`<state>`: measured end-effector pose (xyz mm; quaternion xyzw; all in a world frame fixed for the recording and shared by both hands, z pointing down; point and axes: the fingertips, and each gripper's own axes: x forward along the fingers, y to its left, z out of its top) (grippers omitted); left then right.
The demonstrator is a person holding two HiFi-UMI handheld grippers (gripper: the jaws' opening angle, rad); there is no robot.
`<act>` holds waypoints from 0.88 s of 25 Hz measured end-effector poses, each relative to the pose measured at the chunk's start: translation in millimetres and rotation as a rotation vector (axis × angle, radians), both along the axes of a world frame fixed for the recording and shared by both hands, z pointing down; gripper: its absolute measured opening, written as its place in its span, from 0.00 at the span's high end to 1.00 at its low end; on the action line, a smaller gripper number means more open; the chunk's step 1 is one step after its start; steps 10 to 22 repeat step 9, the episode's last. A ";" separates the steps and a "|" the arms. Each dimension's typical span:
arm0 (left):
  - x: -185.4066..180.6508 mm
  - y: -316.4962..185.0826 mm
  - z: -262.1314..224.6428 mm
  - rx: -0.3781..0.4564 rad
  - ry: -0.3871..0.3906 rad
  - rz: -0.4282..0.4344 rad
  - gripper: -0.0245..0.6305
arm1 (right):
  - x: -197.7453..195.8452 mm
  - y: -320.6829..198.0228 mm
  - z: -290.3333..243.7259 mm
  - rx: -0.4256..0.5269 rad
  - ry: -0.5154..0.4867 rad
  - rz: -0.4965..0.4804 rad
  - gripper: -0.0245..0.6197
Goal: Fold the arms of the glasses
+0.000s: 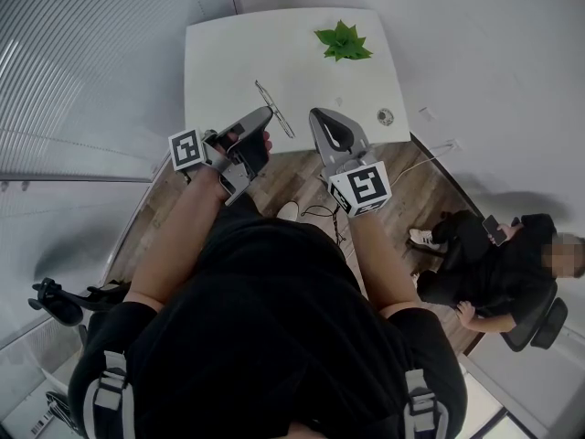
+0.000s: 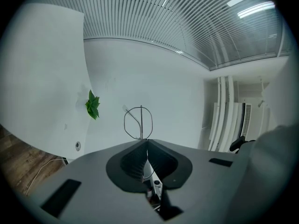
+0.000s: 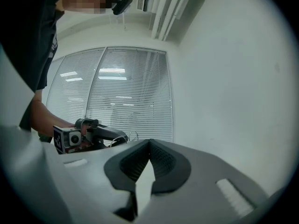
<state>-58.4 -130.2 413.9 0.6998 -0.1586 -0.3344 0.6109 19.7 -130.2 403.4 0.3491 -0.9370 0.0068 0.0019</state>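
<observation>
The glasses are thin wire-framed ones, held in the air over the near edge of the white table. My left gripper is shut on them. In the left gripper view a round wire lens rim and one arm stick out just past the closed jaws of the left gripper. My right gripper hangs just right of the glasses, apart from them, shut with nothing in it. The right gripper view shows the right gripper with jaws together, the left gripper and the wire frame beyond.
A green leafy plant sits at the table's far right. A round cable port is near the right front corner. A seated person is at the right, a black chair at the left, and cables lie on the wood floor.
</observation>
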 end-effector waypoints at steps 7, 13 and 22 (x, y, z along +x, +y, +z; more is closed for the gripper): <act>-0.4 -0.1 0.1 0.006 -0.005 0.001 0.94 | -1.2 0.1 -0.1 0.004 0.006 -0.010 0.95; -0.7 -0.5 0.8 0.006 -0.005 0.001 0.94 | -2.2 -0.2 0.3 0.005 0.008 -0.013 0.95; -0.7 -0.5 0.8 0.006 -0.005 0.001 0.94 | -2.2 -0.2 0.3 0.005 0.008 -0.013 0.95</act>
